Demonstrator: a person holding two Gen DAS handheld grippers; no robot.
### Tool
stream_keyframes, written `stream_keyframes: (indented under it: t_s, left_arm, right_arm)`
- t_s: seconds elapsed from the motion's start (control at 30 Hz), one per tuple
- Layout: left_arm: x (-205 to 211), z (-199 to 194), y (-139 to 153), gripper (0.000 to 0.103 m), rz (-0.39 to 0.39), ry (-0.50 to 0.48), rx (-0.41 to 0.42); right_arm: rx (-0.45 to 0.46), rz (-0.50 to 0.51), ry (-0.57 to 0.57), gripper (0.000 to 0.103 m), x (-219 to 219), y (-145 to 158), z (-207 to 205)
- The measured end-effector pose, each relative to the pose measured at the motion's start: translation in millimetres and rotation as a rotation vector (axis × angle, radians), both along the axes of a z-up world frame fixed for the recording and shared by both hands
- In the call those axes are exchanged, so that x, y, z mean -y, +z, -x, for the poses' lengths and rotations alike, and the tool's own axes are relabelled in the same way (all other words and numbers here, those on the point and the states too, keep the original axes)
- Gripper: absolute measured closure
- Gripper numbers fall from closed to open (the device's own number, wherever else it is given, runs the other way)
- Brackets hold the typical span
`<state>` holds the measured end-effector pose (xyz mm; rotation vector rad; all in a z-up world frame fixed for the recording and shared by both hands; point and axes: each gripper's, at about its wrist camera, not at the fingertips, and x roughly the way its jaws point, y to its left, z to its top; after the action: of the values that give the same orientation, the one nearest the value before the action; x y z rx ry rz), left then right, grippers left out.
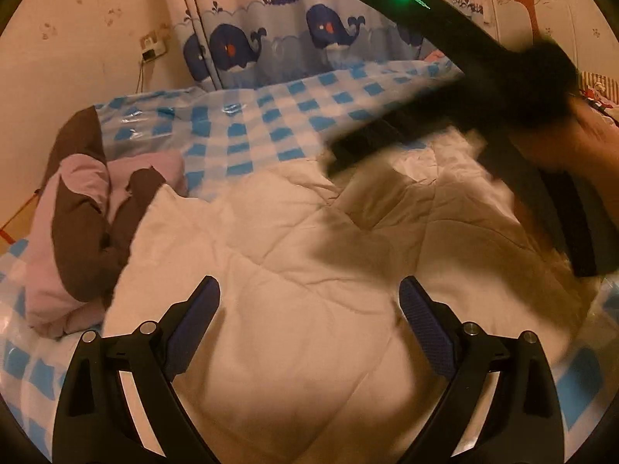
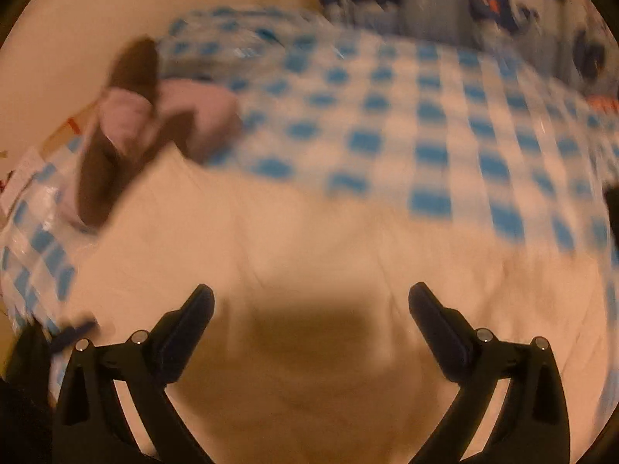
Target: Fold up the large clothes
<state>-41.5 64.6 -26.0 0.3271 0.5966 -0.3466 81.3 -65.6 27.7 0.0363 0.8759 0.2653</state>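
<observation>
A large white quilted garment (image 1: 294,270) lies spread on the bed, filling the near half of the left wrist view. It also shows in the right wrist view (image 2: 309,263), blurred. My left gripper (image 1: 309,290) is open and empty just above it. My right gripper (image 2: 311,297) is open and empty above the same cloth. In the left wrist view the right gripper (image 1: 445,131) appears as a blurred black shape held in a hand at the upper right, over the garment's far edge.
A pink and brown garment (image 1: 89,224) lies crumpled at the left, beside the white one; it also shows in the right wrist view (image 2: 127,127). The bed has a blue checked sheet (image 1: 271,116) under plastic. A whale-print curtain (image 1: 278,38) hangs behind it.
</observation>
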Motion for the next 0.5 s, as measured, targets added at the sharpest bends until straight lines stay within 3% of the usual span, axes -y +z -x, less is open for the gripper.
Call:
stream_keyframes:
  t_s: [0.07,0.13,0.17,0.23,0.3,0.4,0.5]
  left_arm:
    - [-8,0,2,0.013,0.015,0.023,-0.008]
    - [-26,-7,4,0.013,0.044,0.104,-0.022]
    - [-37,-13,4,0.013,0.064,0.151,-0.038]
    - [-69,-32,-5,0.013,0.115,0.288,-0.120]
    - [-83,-46,-21,0.012,0.147,0.298,-0.216]
    - [-76,-48,-33,0.011,0.092,0.290,-0.234]
    - [-77,-43,-22,0.012,0.101,0.291,-0.193]
  right_arm:
    - [0.016,0.016,0.057,0.006,-29,11,-23]
    - [0.004,0.038,0.095,0.006,-50,3,-40]
    - [-0.027,0.076,0.103,0.006,-63,-12,-53]
    - [-0.168,0.152,0.125,0.005,-81,-72,-76]
    - [-0.256,0.066,0.109,0.005,-72,-97,-86]
    - [-0.277,0.057,0.117,0.007,-64,-80,-88]
    - [-0.128,0.075,0.093,0.007,-37,-32,-50]
